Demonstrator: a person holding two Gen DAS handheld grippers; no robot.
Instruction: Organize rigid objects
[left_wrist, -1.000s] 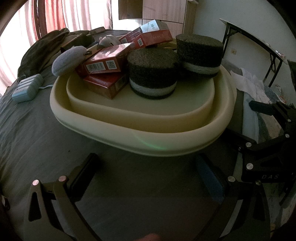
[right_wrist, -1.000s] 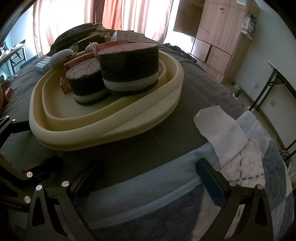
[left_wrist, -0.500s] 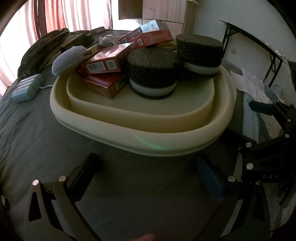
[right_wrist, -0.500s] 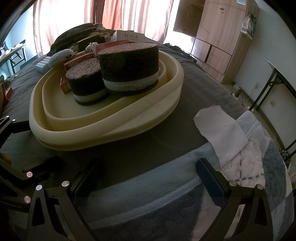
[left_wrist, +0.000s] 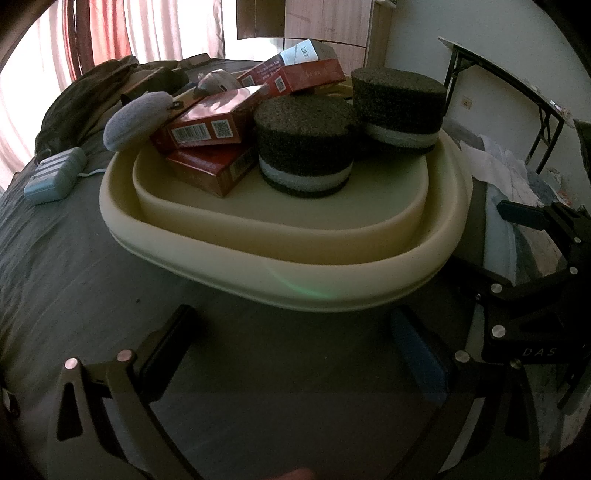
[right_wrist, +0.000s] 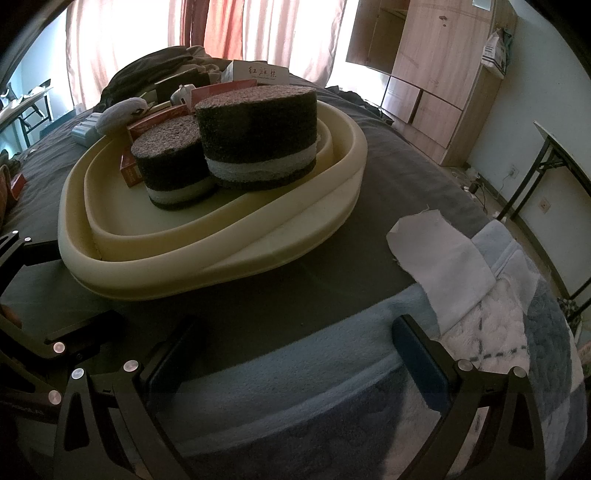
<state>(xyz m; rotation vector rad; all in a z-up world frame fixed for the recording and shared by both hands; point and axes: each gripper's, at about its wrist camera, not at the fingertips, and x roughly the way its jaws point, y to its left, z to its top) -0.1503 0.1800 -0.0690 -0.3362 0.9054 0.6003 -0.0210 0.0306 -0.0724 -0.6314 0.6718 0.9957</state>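
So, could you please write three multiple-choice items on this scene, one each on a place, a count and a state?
1. Where do the dark foam cylinders stand?
A. Inside the cream tray
B. On the white cloth
C. On the floor

2. How many dark foam cylinders are there?
A. One
B. Two
C. Four

3. How does the right gripper stand?
A. Shut on a red box
B. Shut on the tray rim
C. Open, holding nothing

Key: 1 A, the cylinders sit within the cream tray. 2 B, two show in both views. 3 C, the right gripper has its fingers spread with only bedding between them.
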